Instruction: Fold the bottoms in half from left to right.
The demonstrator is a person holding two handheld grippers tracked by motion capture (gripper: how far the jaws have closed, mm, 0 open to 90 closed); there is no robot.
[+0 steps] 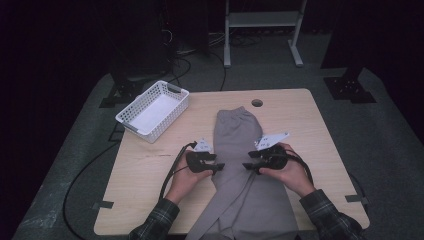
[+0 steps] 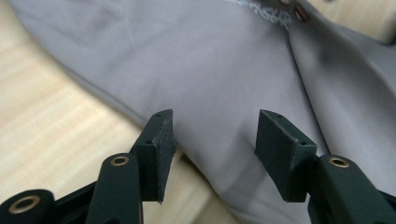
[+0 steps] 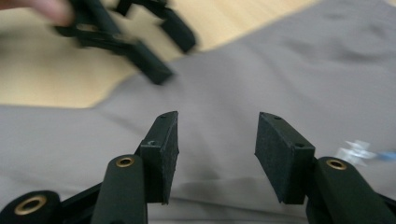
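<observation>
Grey trousers (image 1: 240, 155) lie lengthwise down the middle of the wooden table (image 1: 150, 170), left gripper (image 1: 216, 167) and right gripper (image 1: 248, 165) facing each other above them, jaws on both parted, gripping nothing.

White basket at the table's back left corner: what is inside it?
The white basket shows only its pale floor in the high view; nothing is seen lying in it. The strip just behind its near wall is hidden.

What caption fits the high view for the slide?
Two hand-held grippers, left gripper and right gripper, face each other, jaws open, over grey trousers; white basket nearby.
</observation>
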